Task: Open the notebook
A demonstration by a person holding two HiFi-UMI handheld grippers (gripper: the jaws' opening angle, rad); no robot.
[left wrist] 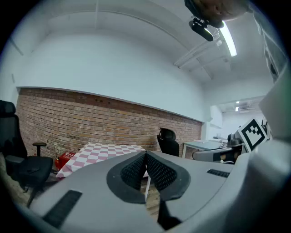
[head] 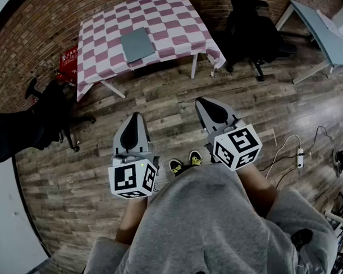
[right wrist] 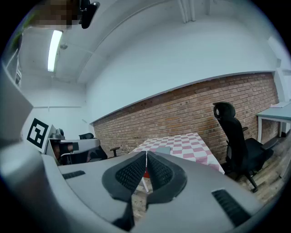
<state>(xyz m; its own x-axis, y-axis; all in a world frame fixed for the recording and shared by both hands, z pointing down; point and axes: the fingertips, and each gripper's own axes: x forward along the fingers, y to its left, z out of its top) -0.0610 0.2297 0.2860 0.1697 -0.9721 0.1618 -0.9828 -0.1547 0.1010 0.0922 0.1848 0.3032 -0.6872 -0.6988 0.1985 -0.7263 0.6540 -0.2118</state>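
A closed grey notebook lies flat on a table with a pink and white checked cloth, some way ahead of me across the wooden floor. I hold both grippers near my waist, far short of the table. My left gripper is shut with nothing between its pads, its tips meeting in the left gripper view. My right gripper is likewise shut and empty. In the right gripper view the notebook shows as a thin grey slab on the checked cloth.
A black office chair stands at the left, another right of the table. A pale desk is at the far right. A red box sits by the brick wall. Cables and a power strip lie on the floor.
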